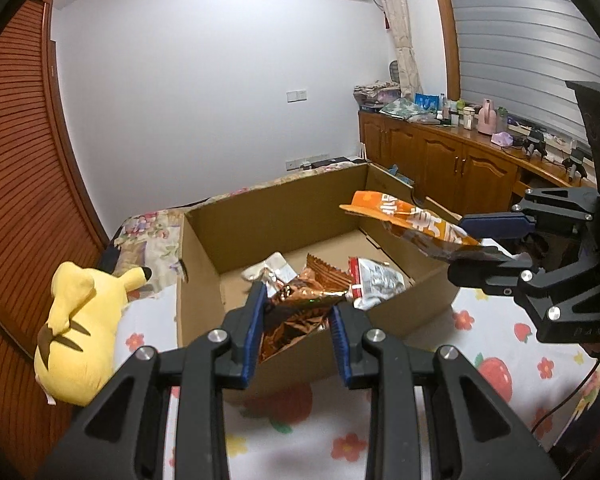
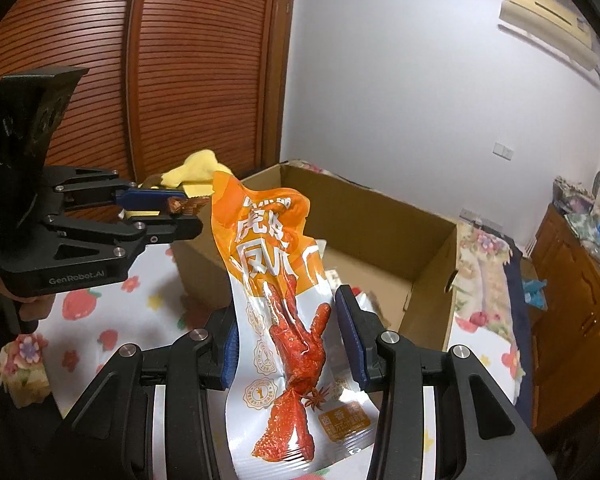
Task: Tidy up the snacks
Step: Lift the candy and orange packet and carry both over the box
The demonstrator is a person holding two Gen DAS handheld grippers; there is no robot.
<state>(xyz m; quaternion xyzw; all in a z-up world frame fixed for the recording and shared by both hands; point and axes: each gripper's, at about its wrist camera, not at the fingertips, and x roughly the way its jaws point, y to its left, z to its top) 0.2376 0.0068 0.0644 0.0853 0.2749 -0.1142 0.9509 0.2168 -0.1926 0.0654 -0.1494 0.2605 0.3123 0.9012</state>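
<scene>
Orange and white film marks the chicken-feet packet (image 2: 284, 312), which stands lengthwise between the fingers of the right gripper (image 2: 286, 340), clenched on its lower half so the printed top flops free toward the upper middle of the frame; holding it by one end probably lets it be lowered in without the fingers entering first. In the left wrist view that same packet (image 1: 412, 224) juts from the right edge of the frame over the far right wall of the cardboard box (image 1: 284, 208), which sits open-topped on the flowered bedsheet (image 1: 488, 344) at frame centre. The left gripper (image 1: 296, 316) grasps a crinkled copper foil packet (image 1: 300, 316) at its near end, poised above the box's near wall, low centre of the frame. Already lying on the box floor are a silver-and-red packet (image 1: 376, 280) and a pale packet (image 1: 268, 266), so the box looks to be the collecting place. A yellow plush toy (image 1: 76, 332) lies at the lower left, outside the box.
</scene>
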